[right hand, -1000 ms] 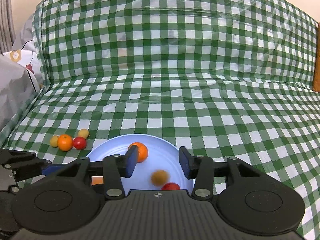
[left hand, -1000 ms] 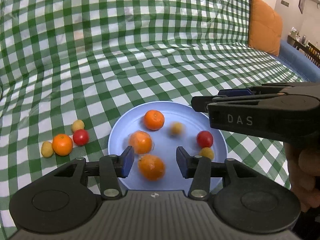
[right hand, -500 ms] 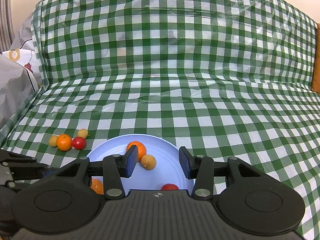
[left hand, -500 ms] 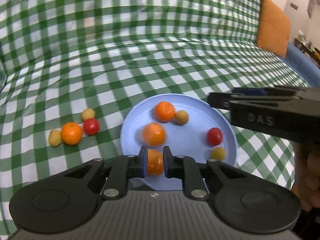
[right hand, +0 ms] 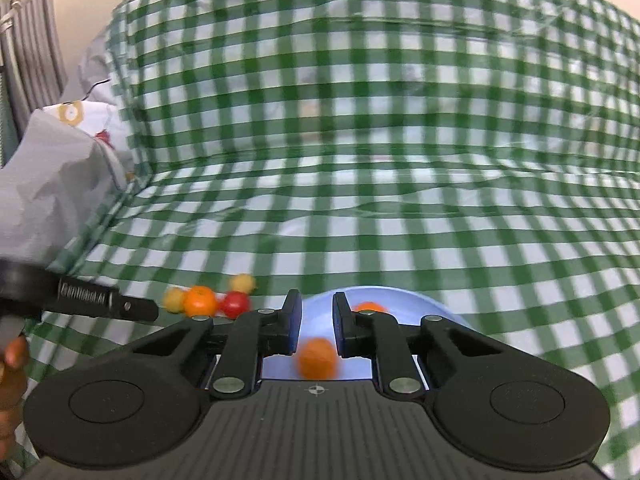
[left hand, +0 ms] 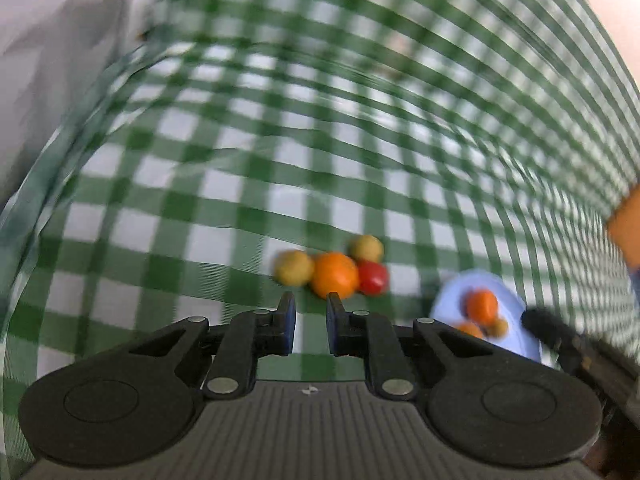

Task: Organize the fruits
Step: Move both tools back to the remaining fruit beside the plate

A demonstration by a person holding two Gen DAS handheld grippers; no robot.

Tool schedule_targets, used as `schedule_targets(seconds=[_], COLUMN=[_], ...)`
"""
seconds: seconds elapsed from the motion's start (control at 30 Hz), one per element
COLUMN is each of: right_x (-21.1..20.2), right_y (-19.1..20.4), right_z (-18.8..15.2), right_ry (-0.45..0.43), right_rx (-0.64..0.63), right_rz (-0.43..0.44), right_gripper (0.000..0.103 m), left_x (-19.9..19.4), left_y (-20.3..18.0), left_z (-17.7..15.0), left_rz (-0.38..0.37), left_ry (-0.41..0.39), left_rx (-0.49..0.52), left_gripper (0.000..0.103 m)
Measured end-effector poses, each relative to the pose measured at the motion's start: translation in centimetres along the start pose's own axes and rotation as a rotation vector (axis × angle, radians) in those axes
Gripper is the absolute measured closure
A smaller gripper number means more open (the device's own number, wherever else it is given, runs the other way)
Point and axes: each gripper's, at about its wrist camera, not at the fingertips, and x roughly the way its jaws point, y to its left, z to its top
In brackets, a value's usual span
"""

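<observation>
Both grippers closed, empty: left gripper (left hand: 311, 318), right gripper (right hand: 317, 316). Left jaws to be opened before 4 loose fruits (left hand: 334, 274) are approached.

A green-checked cloth (right hand: 360, 160) covers the sofa; a grey pillow (right hand: 52, 168) lies at its left end.

A green-checked cloth (right hand: 400, 208) carries a blue plate (right hand: 432, 306); just left of it lies a fruit cluster (right hand: 208, 300).
</observation>
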Motion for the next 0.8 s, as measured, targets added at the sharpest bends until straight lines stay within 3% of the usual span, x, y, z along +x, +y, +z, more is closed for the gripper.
schedule_targets(seconds=[0.37, 0.57, 0.8], right_x=[7.4, 11.3, 13.7], right_y=[4.3, 4.6, 4.8], right_z=[1.4, 1.1, 0.6], right_ry=[0.103, 0.189, 0.234], right_rx=[0.072, 0.106, 0.108], right_rz=[0.104, 0.082, 0.073], right_gripper=[0.084, 0.076, 0.068], left_x=[1.8, 3.4, 5.2], left_y=[2.3, 2.2, 1.6], left_z=[1.9, 2.9, 3.3], left_rz=[-0.030, -0.018, 0.006], left_ry=[0.029, 0.035, 0.063], left_rx=[-0.144, -0.190, -0.194], left_gripper=[0.082, 0.069, 0.069])
